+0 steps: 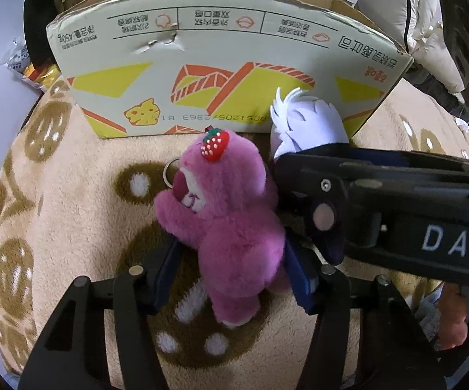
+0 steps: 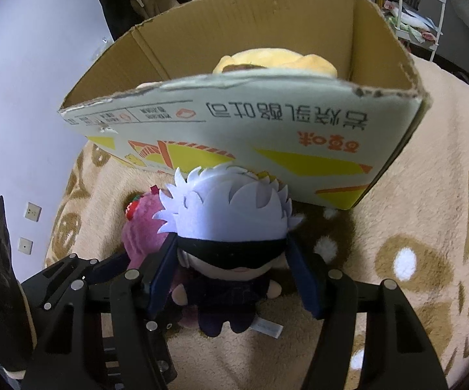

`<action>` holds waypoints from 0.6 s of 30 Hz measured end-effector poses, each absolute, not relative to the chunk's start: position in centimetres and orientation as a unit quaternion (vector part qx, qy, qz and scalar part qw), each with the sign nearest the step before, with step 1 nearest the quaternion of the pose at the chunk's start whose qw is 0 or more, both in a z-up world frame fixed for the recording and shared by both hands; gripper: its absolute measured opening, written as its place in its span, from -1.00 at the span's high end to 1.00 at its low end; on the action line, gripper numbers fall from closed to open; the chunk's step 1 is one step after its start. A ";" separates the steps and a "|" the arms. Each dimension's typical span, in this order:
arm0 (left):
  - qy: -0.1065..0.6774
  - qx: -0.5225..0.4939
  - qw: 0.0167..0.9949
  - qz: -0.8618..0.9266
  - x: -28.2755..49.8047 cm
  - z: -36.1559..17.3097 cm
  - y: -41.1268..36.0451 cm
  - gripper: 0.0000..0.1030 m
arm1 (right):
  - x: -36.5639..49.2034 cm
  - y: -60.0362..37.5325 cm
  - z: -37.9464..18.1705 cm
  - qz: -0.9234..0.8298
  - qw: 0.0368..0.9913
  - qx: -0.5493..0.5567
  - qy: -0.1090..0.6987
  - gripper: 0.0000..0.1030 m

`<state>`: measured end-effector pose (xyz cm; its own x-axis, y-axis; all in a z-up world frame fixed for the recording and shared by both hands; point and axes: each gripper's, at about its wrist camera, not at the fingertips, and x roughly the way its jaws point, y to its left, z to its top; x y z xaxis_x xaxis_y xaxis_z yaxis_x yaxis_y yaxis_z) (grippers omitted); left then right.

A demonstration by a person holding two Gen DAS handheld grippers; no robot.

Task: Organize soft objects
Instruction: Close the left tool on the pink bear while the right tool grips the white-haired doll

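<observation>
A pink plush bear [image 1: 231, 227] with a strawberry on its head lies on the beige blanket [image 1: 72, 195] in front of the cardboard box [image 1: 221, 74]. My left gripper [image 1: 231, 256] has its fingers on either side of the bear's body and appears closed on it. A white-haired doll with a black blindfold [image 2: 234, 237] lies beside the bear [image 2: 140, 230]. My right gripper [image 2: 231, 263] has its fingers on both sides of the doll's head and appears closed on it. The doll's hair also shows in the left wrist view [image 1: 309, 120].
The open cardboard box [image 2: 267, 123] holds a yellow plush [image 2: 273, 61]. The right gripper's black body [image 1: 397, 201] crosses the left wrist view. An orange plush [image 1: 452, 318] lies at the right edge. Snack packets [image 1: 26, 61] lie at the far left.
</observation>
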<state>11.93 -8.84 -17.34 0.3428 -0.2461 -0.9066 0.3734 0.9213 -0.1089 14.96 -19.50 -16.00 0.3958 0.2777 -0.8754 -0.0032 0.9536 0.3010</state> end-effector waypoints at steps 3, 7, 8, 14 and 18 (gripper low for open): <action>0.542 0.055 0.817 -0.190 12.0 -17.2 -8.5 -0.09 | 14.9 -19.6 -16.0 0.085 0.826 0.124 0.543 -0.33; 0.539 0.049 0.819 -0.190 12.1 -16.9 -8.0 0.02 | 14.8 -19.6 -15.7 0.085 0.830 0.115 0.540 -0.33; 0.538 0.049 0.820 -0.190 12.1 -16.8 -8.0 0.03 | 14.7 -19.6 -15.5 0.085 0.830 0.113 0.539 -0.33; 0.531 0.057 0.823 -0.193 11.8 -16.5 -8.4 0.18 | 14.6 -19.4 -15.2 0.080 0.835 0.098 0.535 -0.33; 0.526 0.063 0.827 -0.188 11.6 -16.3 -8.2 0.19 | 14.3 -19.4 -14.7 0.077 0.841 0.096 0.527 -0.33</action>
